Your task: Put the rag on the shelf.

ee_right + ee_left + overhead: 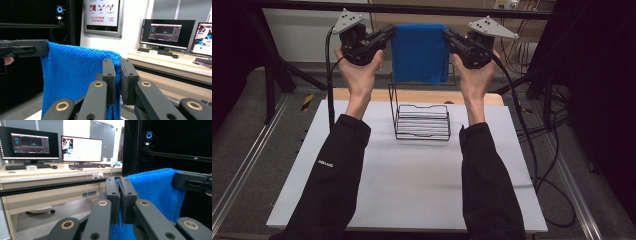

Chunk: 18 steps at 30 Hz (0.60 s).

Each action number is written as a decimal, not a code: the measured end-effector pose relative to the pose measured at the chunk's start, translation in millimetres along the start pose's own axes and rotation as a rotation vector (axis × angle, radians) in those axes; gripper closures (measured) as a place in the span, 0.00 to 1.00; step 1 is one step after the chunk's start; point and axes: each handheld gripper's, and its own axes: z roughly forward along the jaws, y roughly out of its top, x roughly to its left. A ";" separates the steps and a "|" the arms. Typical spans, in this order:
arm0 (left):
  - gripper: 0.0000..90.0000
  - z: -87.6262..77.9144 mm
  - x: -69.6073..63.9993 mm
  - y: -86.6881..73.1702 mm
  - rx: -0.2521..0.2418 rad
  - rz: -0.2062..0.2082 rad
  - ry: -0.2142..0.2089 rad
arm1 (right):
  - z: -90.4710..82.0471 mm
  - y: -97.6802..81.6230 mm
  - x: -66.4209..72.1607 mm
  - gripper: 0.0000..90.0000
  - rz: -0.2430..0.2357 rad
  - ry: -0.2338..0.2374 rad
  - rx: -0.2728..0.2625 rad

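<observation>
A blue towel (419, 52) hangs folded in the air above the far side of the table, stretched between my two grippers. My left gripper (388, 34) is shut on the towel's upper left corner; in the left gripper view (118, 185) its jaws pinch the blue cloth (155, 187). My right gripper (448, 36) is shut on the upper right corner, and in the right gripper view (117, 65) the towel (72, 75) drapes down from between the jaws. A black wire rack (421, 117) stands on the white table (407, 175) right below the towel.
A wooden board (442, 96) lies at the table's far edge behind the rack. Black frame bars run overhead and at both sides. Cables (542, 150) trail down the right side. Desks with monitors (81, 148) stand beyond the rig.
</observation>
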 end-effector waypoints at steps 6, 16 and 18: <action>0.96 6.3 4.0 -4.1 0.009 0.004 0.001 | 7.5 -4.3 -4.7 0.93 0.005 -0.006 0.013; 0.96 11.5 6.3 -14.3 0.030 0.015 -0.002 | 9.9 -11.1 -8.1 0.93 -0.003 -0.005 0.035; 0.96 12.0 6.5 -18.7 0.037 0.016 -0.005 | 9.3 -14.2 -8.8 0.93 0.004 -0.003 0.040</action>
